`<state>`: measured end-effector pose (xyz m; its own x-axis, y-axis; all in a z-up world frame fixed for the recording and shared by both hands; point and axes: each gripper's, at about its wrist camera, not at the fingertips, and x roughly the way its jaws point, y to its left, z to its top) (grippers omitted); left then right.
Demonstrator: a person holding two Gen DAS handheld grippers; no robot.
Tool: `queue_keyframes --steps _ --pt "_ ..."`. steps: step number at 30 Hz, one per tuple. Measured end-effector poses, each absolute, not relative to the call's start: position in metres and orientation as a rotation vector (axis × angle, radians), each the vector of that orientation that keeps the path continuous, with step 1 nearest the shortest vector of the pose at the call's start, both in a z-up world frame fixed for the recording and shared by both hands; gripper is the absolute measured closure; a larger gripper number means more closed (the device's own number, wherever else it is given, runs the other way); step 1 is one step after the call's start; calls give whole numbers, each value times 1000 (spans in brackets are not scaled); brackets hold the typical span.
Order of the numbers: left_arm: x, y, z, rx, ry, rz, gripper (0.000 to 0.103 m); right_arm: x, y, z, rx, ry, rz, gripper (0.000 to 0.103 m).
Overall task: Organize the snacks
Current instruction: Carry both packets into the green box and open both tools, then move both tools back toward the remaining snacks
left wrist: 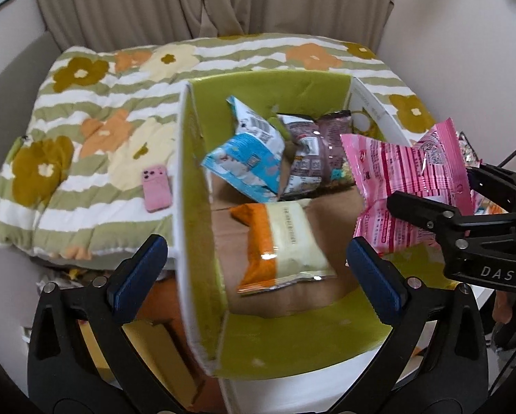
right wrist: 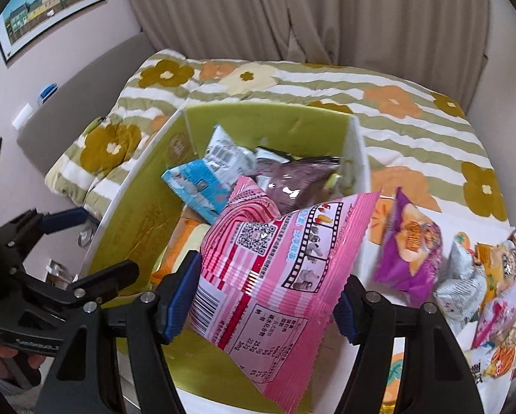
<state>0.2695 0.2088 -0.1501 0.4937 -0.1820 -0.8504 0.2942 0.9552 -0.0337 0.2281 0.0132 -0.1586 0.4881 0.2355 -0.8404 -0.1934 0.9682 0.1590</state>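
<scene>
The right gripper point(right wrist: 261, 300) is grasping a pink bag point(right wrist: 275, 262) over the green box point(left wrist: 292, 348). The left gripper point(left wrist: 254, 269) hangs released and holds nothing. Next, I think, the bag should drop in beside the other snacks.

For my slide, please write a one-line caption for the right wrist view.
Right gripper holds a pink striped snack bag over the green-lined cardboard box, with more snack packets waiting beside it.

box point(left wrist: 292, 89) green inside, white outside | bag point(right wrist: 275, 269) between the right tongs pink with red stripes | bags past the left tongs: blue and white point(left wrist: 247, 151), brown point(left wrist: 313, 151), orange and cream point(left wrist: 282, 241) | blanket point(left wrist: 96, 120) green-white stripes, flowers
</scene>
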Motion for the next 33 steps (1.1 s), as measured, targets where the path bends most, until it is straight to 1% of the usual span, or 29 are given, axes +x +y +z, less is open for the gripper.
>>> queue_keyframes --steps 4,7,8,9,11,20,33 --pt "273 215 -151 123 1013 -289 0 234 24 -167 17 1048 265 38" --pt "275 218 -151 102 1012 -294 0 238 27 -170 15 1051 268 25" --pt "275 219 -151 90 1010 -299 0 238 28 -170 14 1043 260 16" --pt "275 220 -151 82 1010 -301 0 238 28 -169 8 1034 249 11" --pt "274 220 -153 80 1014 -297 0 237 26 -166 -7 1020 235 7" --pt "269 225 -155 56 1016 -305 0 229 21 -164 15 1039 206 7" --pt "244 204 -127 53 960 -263 0 206 0 -131 11 958 202 7"
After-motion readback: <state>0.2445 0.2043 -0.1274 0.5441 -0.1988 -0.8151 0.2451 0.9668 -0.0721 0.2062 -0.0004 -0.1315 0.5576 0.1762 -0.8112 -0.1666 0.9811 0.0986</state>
